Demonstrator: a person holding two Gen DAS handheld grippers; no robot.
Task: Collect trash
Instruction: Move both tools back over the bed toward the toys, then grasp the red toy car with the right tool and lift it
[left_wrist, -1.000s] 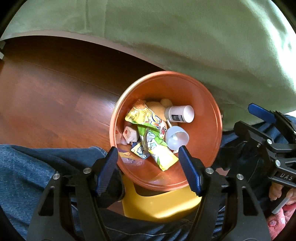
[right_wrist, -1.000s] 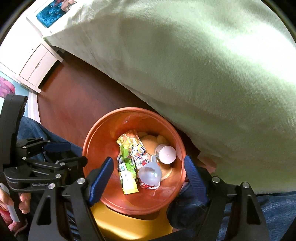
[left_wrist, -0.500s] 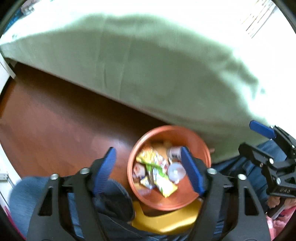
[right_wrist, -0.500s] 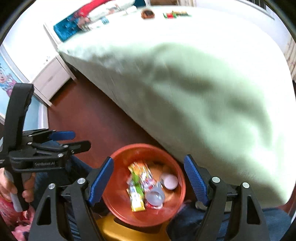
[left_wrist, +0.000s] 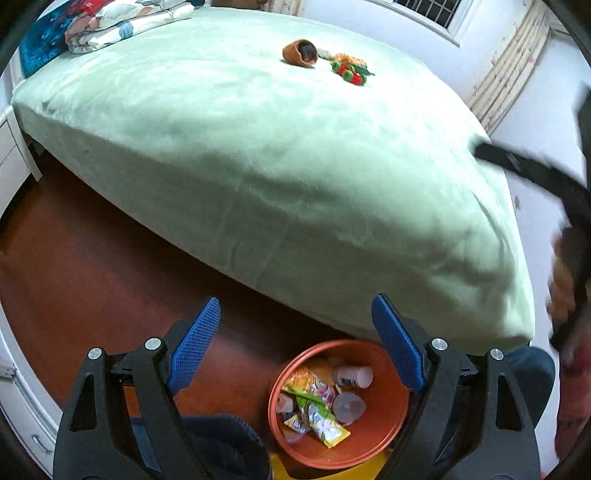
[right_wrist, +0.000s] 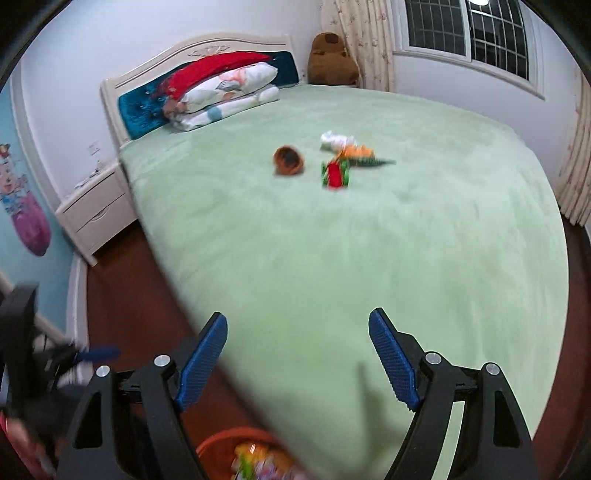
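L gripper (left_wrist: 295, 332): jaws spread wide, nothing between the blue pads (left_wrist: 194, 345); hangs above the floor by the bed's near edge.
R gripper (right_wrist: 297, 349): jaws spread wide too, holding nothing; sits over the bed's near edge, pointed twd the headboard (right_wrist: 147, 88).
Orange bin (left_wrist: 376, 424): on the wood floor (left_wrist: 92, 280), just beside the bed's near corner, below the L gripper. Only its rim shows at the bottom edge of the R view, blurred.
In the bin: yellow-green snack wrappers (left_wrist: 317, 406), a white bottle (left_wrist: 351, 376) on its side, a pale cup (left_wrist: 347, 408), other bits too small to tell.
Bed (left_wrist: 295, 155): pale green cover, takes up most of both views.
Trash on bed: near mid-bed, well apart from the bin. Brown cup (right_wrist: 288, 159) tipped on its side; just beside it a red-green wrapper (right_wrist: 335, 174); behind that an orange-green packet (right_wrist: 360, 153) and a white crumpled piece (right_wrist: 334, 140).
Head of bed: folded bedding (right_wrist: 225, 92) stacked vs the headboard, brown plush toy (right_wrist: 332, 59) in the far corner.
Nightstand (right_wrist: 94, 210): white, beside the bed's head end.
Window (right_wrist: 469, 33): far wall, curtain (right_wrist: 364, 37) next to it.
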